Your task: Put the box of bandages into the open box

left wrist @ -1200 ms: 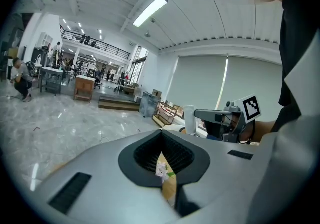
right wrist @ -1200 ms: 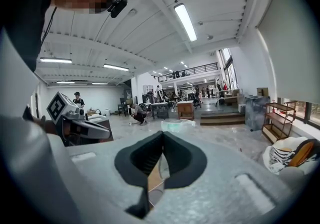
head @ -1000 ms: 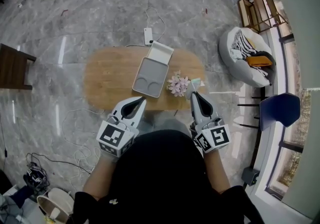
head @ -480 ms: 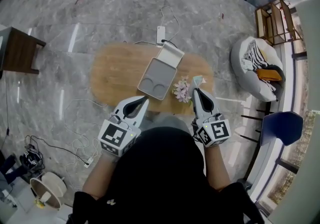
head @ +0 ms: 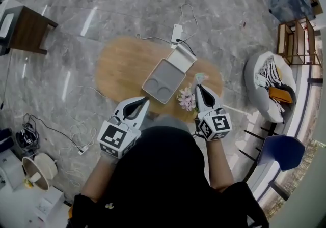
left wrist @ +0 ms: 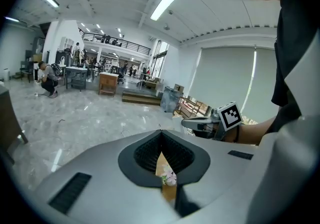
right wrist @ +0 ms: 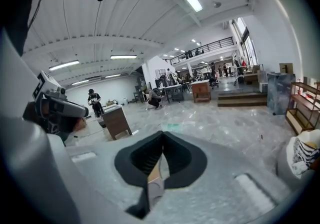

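While the left claw (head: 144,102) hangs closed and empty over the near edge of the table (head: 119,66), the right claw (head: 198,87) is pinched on the small pale-teal box of bandages (head: 200,76) at its very tips, just right of the open box (head: 162,74). Pick-up looks done. What's left, by my read, is the short carry over the grey tray and the release inside.

Open grey box (head: 164,75) on wooden table (head: 119,66), pale bandage box (head: 200,76) nearby.
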Tool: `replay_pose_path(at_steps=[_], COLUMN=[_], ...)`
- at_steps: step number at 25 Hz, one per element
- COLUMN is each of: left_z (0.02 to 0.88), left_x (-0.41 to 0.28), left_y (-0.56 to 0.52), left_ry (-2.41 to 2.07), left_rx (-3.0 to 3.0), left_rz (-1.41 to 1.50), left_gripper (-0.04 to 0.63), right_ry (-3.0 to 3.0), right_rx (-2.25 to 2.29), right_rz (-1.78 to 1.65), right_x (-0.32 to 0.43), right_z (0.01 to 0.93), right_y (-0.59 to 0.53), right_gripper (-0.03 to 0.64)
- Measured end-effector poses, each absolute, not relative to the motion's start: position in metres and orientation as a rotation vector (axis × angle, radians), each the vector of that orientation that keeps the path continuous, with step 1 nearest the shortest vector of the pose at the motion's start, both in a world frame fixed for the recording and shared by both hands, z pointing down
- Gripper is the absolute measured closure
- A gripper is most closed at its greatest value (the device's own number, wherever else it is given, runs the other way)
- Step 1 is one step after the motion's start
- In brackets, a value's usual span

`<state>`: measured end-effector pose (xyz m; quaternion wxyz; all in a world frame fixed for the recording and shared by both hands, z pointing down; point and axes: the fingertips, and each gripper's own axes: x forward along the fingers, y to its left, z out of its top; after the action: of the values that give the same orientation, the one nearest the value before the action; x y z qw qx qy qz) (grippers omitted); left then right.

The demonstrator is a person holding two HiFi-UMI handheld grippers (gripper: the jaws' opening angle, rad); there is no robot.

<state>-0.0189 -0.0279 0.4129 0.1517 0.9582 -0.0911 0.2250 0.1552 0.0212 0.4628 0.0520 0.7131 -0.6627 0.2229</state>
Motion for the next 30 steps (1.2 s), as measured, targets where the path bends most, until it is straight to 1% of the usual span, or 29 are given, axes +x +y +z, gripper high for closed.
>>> replay_pose_path(at_steps=[11, 30], left_z=[0.430, 0.465], left_x=[-0.011, -0.036], left_y=[-0.046, -0.048], left_ry=[-0.463, -0.720], left_rx=[2.659, 2.444], left_rz=[0.719, 0.790], left_gripper=[0.584, 0.584], right_ry=[-2.035, -1.976], right_rx=[2.002, 1.560], right_rz=[0.801, 0.925], right_x=[0.205, 0.213], right_z=[0.533, 0.693], right_y=[-0.026, -0.091], right_gripper=[0.617, 0.617])
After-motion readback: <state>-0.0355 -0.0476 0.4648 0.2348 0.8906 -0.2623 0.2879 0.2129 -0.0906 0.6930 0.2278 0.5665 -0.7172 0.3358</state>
